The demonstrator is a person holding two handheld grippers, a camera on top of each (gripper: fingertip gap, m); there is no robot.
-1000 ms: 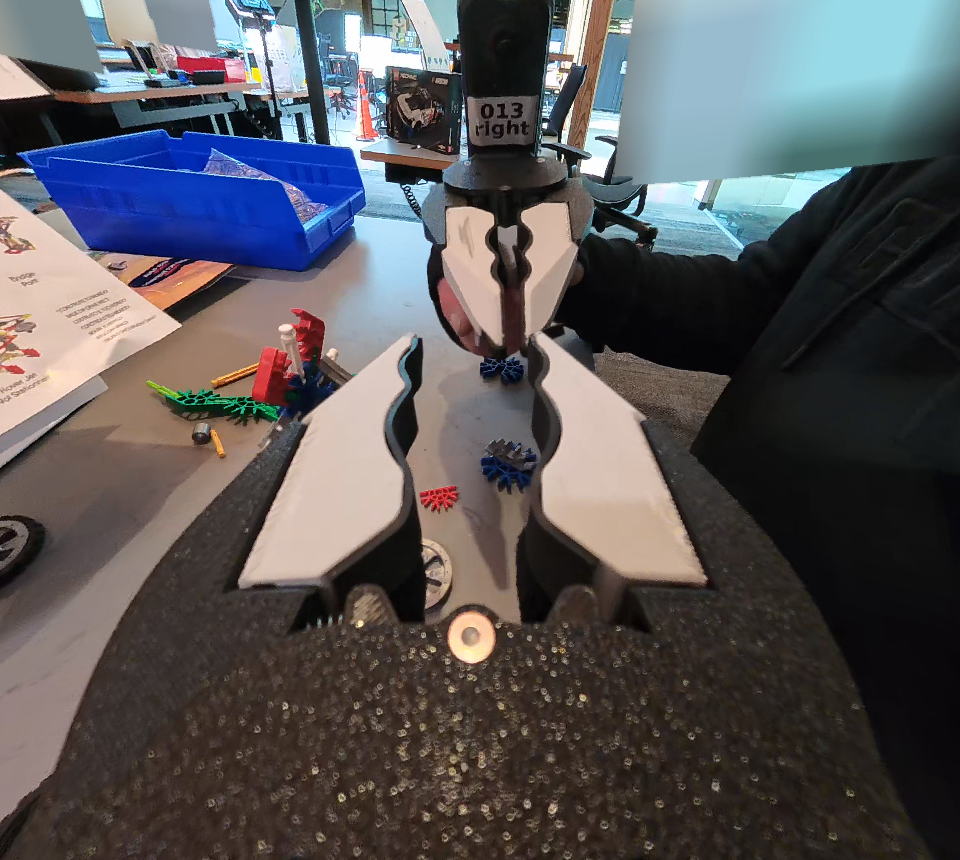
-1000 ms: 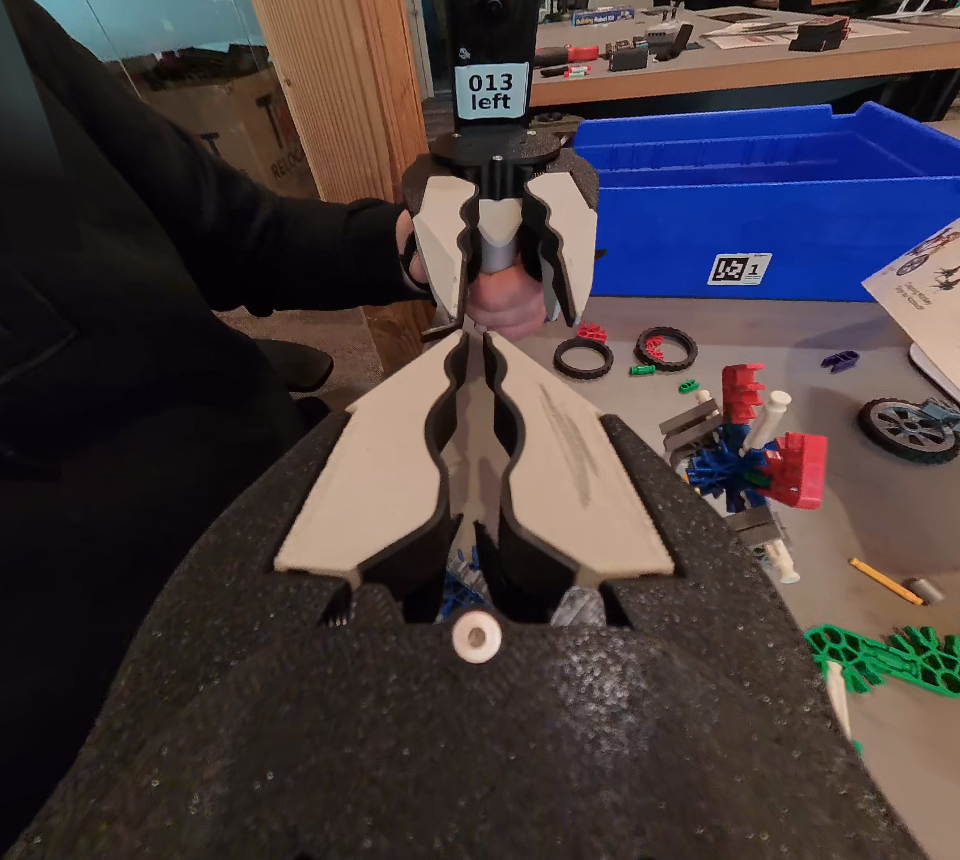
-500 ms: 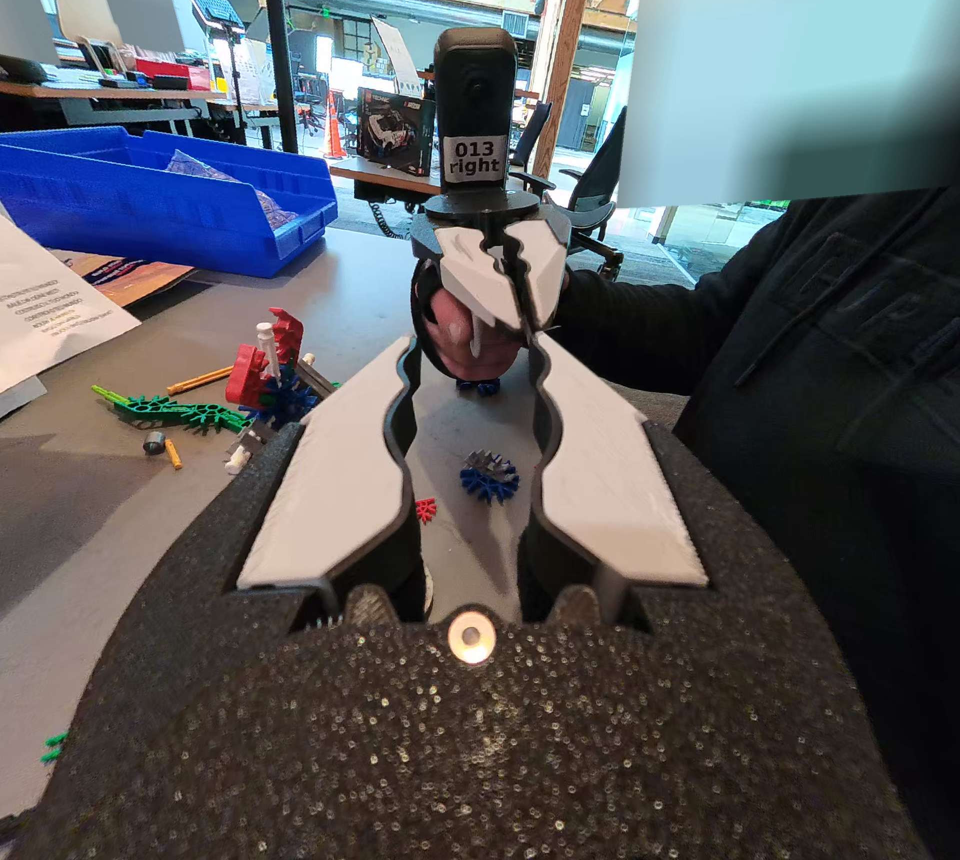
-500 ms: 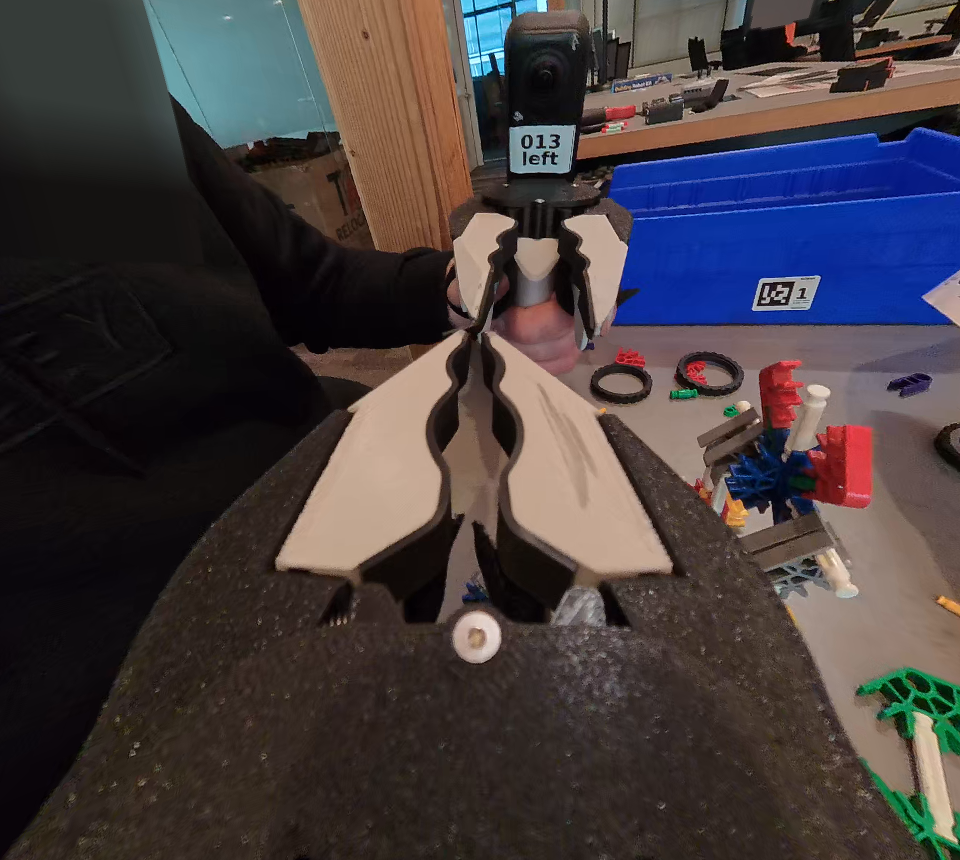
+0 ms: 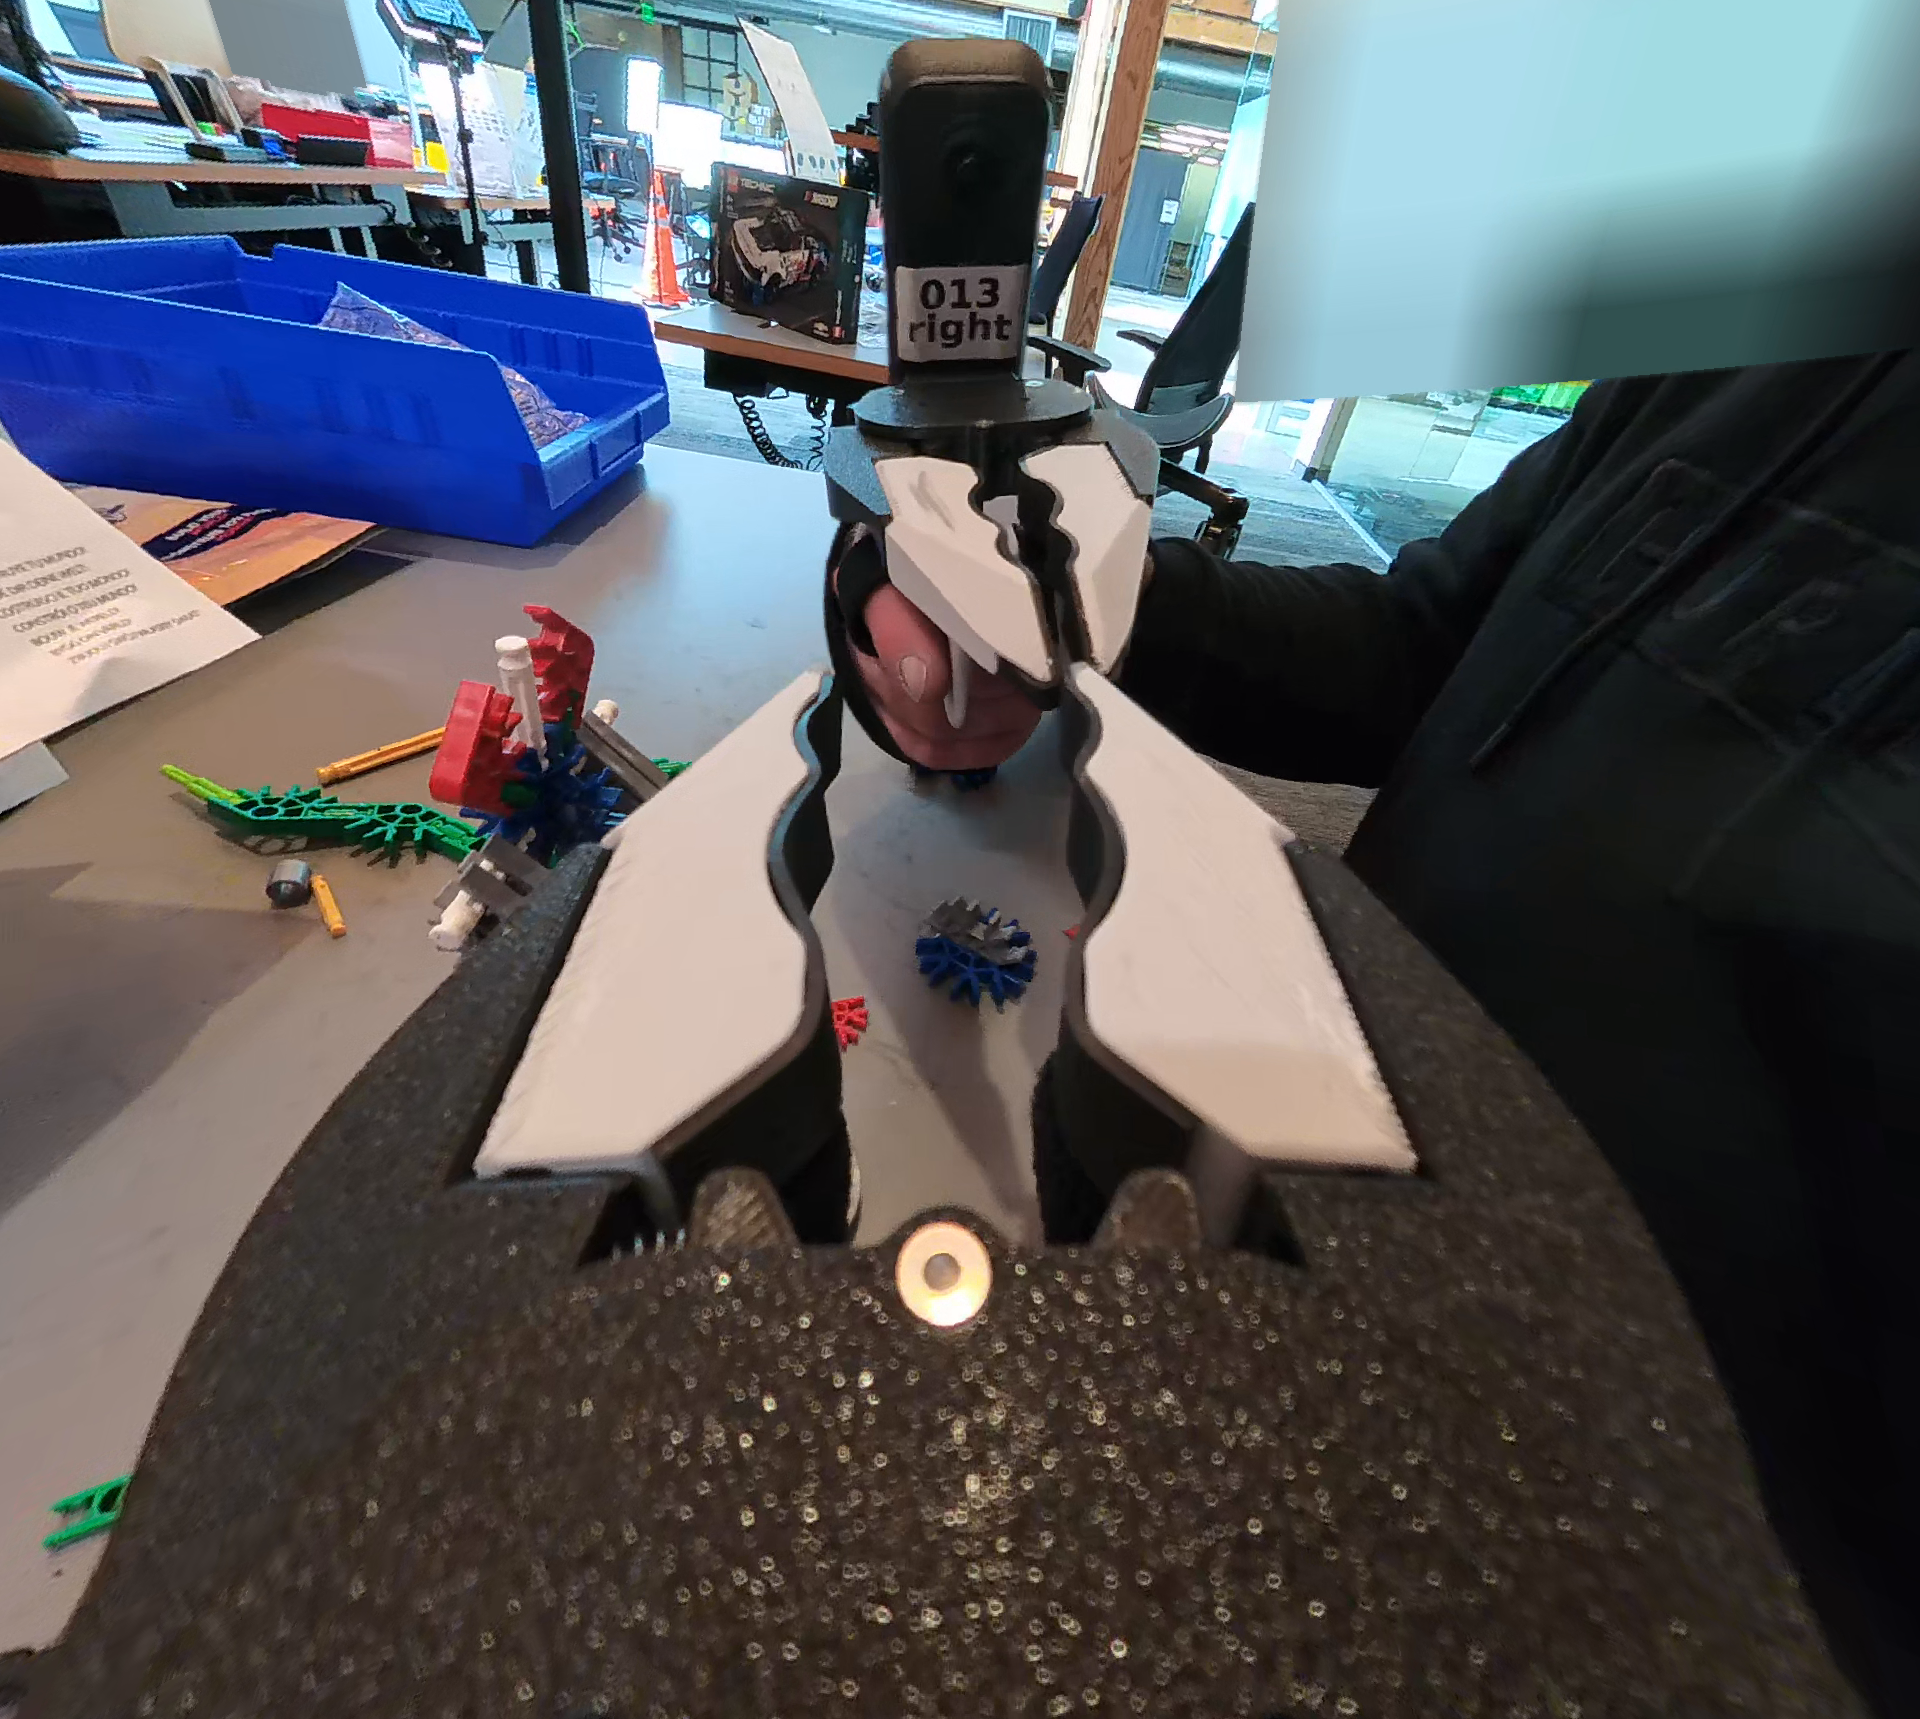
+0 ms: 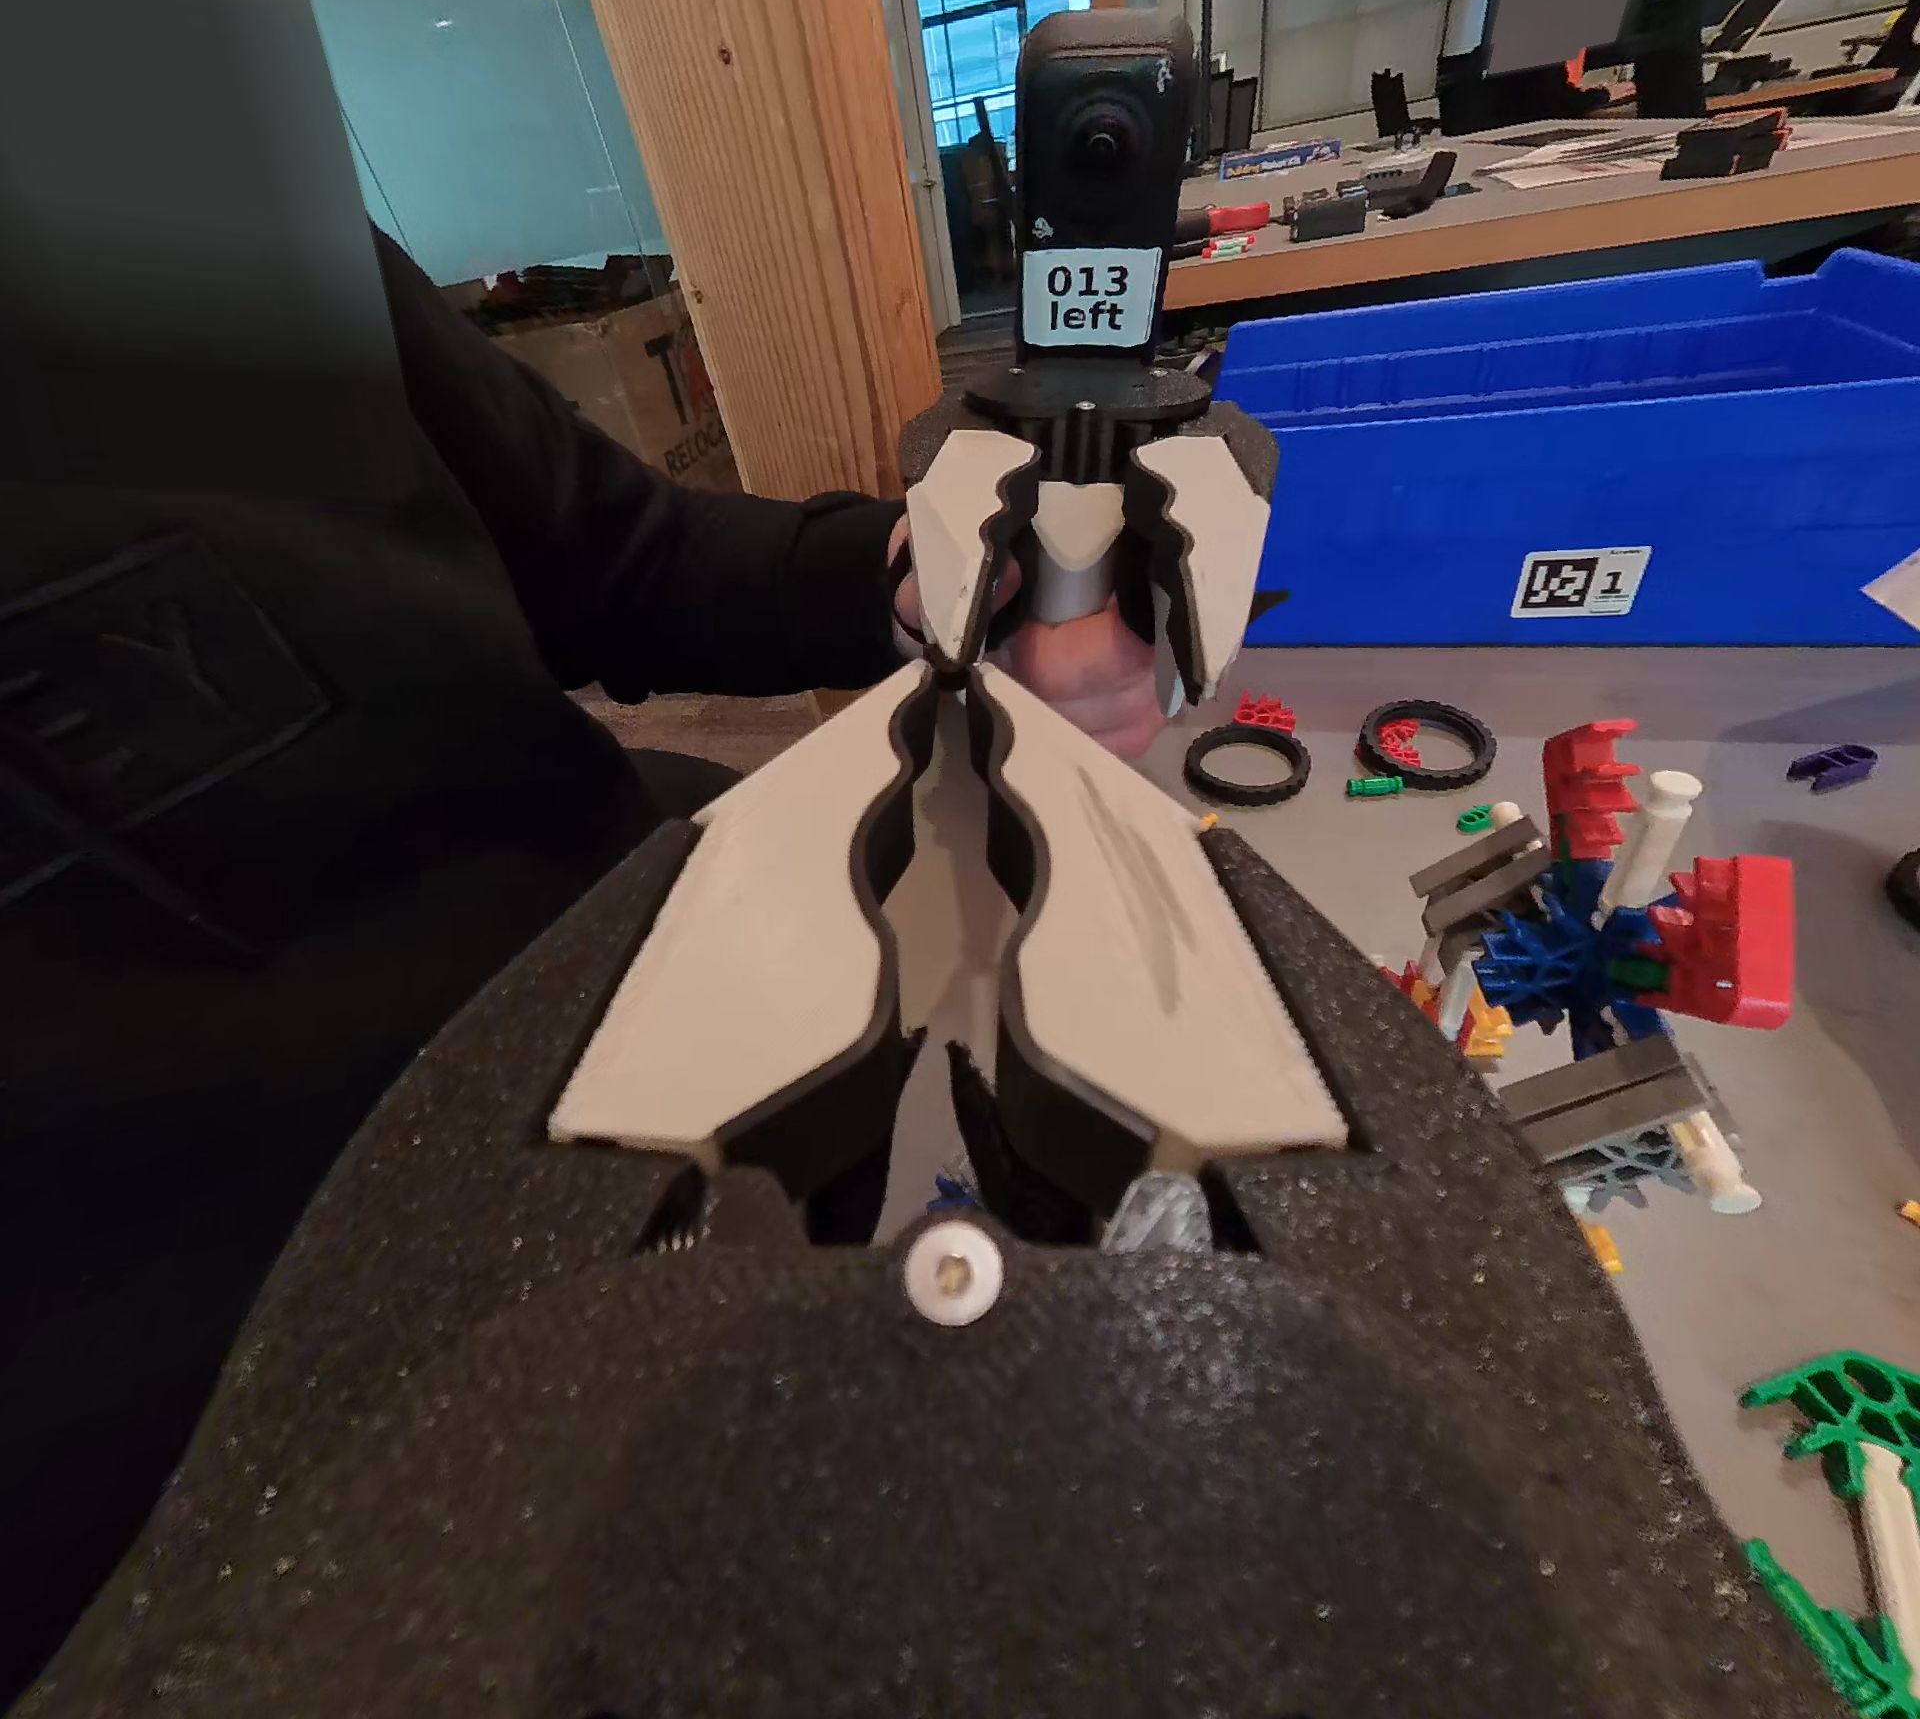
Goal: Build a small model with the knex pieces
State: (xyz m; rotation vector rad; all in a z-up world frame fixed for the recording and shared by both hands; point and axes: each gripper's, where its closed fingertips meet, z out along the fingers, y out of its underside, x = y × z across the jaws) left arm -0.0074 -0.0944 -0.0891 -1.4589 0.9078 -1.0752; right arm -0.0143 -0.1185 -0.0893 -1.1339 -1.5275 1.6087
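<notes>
- Left wrist view: my left gripper (image 5: 951, 687) gapes empty over a blue-and-grey toothed plastic connector (image 5: 975, 952)
- My right gripper (image 5: 1049, 672) clamps a thin white plastic rod (image 5: 958, 693) aloft; I judge it light, stiff, slippery, best pinched mid-length

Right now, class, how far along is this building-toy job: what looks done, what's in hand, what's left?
Looks done: a red, blue and grey cluster stands joined. In hand: the right gripper is shut on a thin white rod; the left gripper is open and empty above a blue-and-grey gear. Left loose: that gear, a small red piece, two black tyres and a green strip.
</notes>
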